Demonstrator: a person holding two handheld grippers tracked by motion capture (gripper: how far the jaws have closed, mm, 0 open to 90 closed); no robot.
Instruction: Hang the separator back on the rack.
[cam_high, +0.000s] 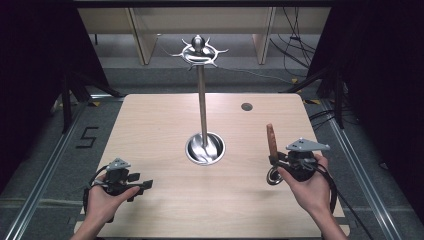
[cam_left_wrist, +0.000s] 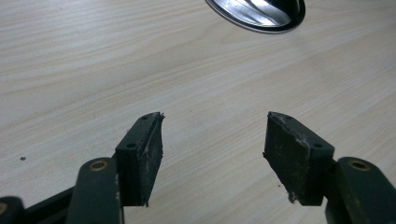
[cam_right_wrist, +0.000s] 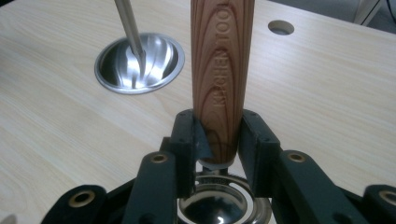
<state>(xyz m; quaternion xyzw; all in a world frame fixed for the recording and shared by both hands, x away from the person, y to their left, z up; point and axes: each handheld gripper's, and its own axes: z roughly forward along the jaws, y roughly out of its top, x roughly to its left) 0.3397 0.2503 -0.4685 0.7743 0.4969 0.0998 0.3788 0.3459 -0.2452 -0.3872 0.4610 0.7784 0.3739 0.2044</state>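
Right hand-held gripper (cam_high: 274, 159) is clamped on a wooden-handled kitchen tool (cam_high: 271, 140), at about 4 o'clock on the bench (cam_high: 150, 130). The handle stands nearly upright, with the metal ring head (cam_high: 274, 177) down by the bench top. In the right gripper view the pads (cam_right_wrist: 189, 140) pinch the handle's (cam_right_wrist: 222, 70) lower end, just above the shiny ferrule and head (cam_right_wrist: 219, 200).

Handling, as a judgement: stiff and light. The turned wood is smooth and round, so it could twist or pivot in a two-pad pinch. The metal end likely carries most of the weight, so the low grip near the head looks fine. For hanging, though, the top end needs to stay free.

Left hand-held gripper (cam_high: 142, 186) sits at 8 o'clock, jaws well apart and empty, with bare bench between the pads (cam_left_wrist: 147, 149).

The hook stand (cam_high: 202, 100) is at centre, its dish base (cam_high: 205, 148) well apart from the tool. Hooks on the crown (cam_high: 199, 51) are small and glary, so their count is hard to tell. What kind of head the tool has is unclear: it is cut off at the frame bottom and partly behind the jaws. I can't tell whether the handle top has a hanging loop.
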